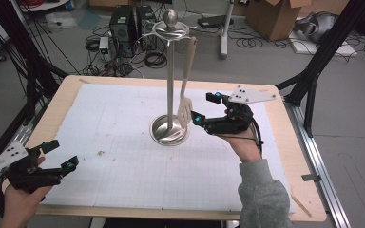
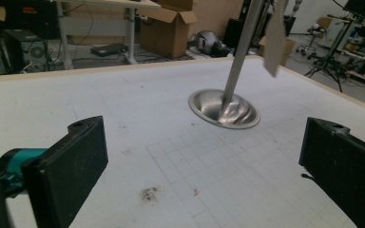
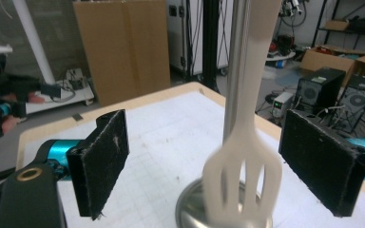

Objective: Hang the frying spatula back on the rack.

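Spatula hung on the stand; right tool spread beside its blade, gripping nothing. Next: back away cleanly. Left tool spread, idle over the bench.

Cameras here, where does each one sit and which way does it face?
High view: above the person's side, facing forward and down on the table; both hands, left tool, right tool.
Left gripper view: on the left tool, facing the stand.
Right gripper view: on the right tool, facing the spatula.
All share stand and spatula.
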The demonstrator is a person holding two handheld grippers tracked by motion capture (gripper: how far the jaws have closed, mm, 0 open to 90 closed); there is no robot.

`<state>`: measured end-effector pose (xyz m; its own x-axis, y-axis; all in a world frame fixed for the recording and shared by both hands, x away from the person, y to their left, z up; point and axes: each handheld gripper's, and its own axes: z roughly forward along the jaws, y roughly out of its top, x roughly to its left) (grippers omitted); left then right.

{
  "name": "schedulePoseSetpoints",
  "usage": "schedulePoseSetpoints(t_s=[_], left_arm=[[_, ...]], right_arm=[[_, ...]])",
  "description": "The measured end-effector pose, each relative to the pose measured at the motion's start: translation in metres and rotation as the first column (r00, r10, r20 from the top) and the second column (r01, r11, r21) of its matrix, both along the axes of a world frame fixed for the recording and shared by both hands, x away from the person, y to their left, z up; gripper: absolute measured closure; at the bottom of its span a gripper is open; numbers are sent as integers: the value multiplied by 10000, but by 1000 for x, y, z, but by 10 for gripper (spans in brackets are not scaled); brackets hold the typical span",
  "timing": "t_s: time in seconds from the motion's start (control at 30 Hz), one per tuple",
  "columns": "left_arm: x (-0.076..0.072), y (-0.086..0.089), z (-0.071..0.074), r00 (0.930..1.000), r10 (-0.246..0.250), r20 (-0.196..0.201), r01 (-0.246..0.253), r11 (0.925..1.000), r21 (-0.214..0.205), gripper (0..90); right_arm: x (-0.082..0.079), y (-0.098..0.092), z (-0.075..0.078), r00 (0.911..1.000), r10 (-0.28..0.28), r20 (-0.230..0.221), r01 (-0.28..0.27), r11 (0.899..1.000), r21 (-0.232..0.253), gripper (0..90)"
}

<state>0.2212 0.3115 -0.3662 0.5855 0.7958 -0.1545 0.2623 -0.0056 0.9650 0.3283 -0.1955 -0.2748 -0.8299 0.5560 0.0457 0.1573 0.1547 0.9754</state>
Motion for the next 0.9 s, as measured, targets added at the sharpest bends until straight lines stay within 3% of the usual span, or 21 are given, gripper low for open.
schedulePoseSetpoints(t_s=[0.07,0.4,0.6,0.7,0.9], left_arm=[[3,-4,0,9999,-140,19,140,9999,13,27],[19,-13,0,9988,-481,-25,481,9988,-85,27],[22,-17,-2,9981,-613,-23,613,9980,-130,27],[20,-22,5,9963,-792,344,799,9966,-190,27],[20,-26,12,9950,-860,501,866,9962,-100,27]], right_arm=[[-5,-2,-6,10000,-73,-39,72,9996,-257,162],[-22,-22,-21,9994,-337,-105,333,9985,-434,148],[-34,-40,-28,9982,-598,-4,598,9979,-233,149],[-38,-49,-33,9973,-729,-30,729,9973,-29,148],[-43,-65,-47,9933,-1121,-270,1127,9933,249,140]])
